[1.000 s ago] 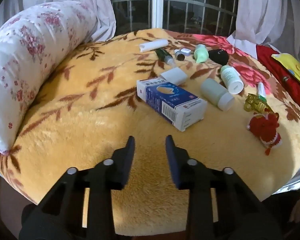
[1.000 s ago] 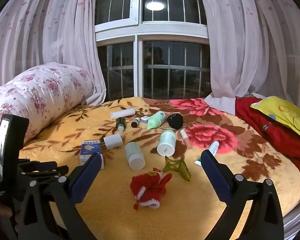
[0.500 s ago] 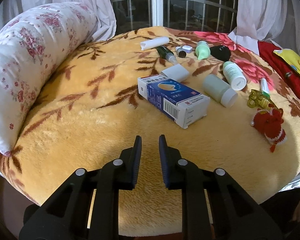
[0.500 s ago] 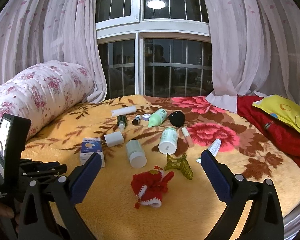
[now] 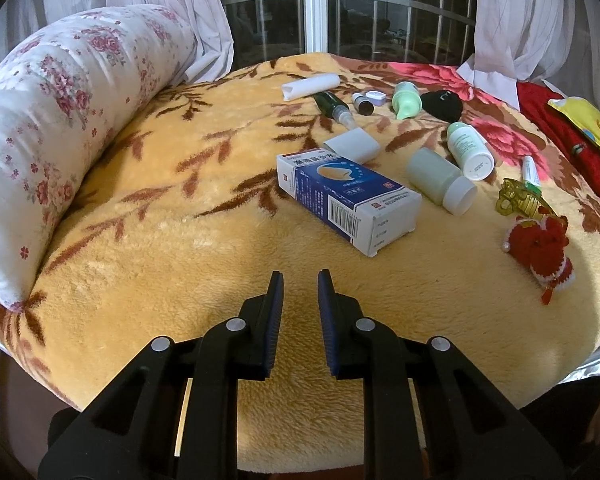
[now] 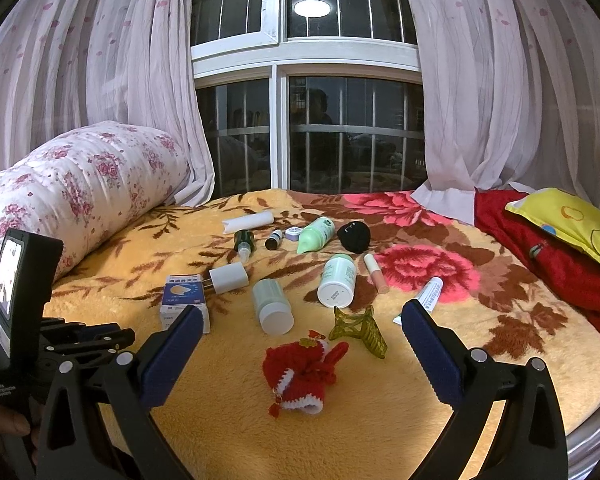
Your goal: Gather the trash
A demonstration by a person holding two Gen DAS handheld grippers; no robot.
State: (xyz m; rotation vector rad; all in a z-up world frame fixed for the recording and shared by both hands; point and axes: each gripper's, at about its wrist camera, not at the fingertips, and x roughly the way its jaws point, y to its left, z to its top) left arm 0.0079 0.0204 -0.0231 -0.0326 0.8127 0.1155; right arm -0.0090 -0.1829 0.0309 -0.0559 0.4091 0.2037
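Loose items lie on a yellow floral blanket (image 5: 160, 240). A blue and white carton (image 5: 346, 202) lies nearest, ahead and slightly right of my left gripper (image 5: 300, 294), which is open by a narrow gap and empty. Behind it are a white charger (image 5: 354, 144), a pale jar (image 5: 440, 180), a green-white bottle (image 5: 470, 150) and a white tube (image 5: 310, 86). My right gripper (image 6: 300, 336) is wide open and empty above a red knitted toy (image 6: 302, 374). The carton (image 6: 184, 294) shows beside its left finger.
A flowered bolster (image 5: 60, 112) lines the left side. A green hair clip (image 6: 358, 330), black pouch (image 6: 354, 236), small dark bottles (image 6: 244, 240) and a lip tube (image 6: 376, 274) lie around. Red cloth and a yellow pillow (image 6: 572, 220) sit right. The bed's front edge is near.
My left gripper narrowed its gap, then widened it slightly, and moved a little closer to the carton. The right gripper stayed wide open and hardly moved.
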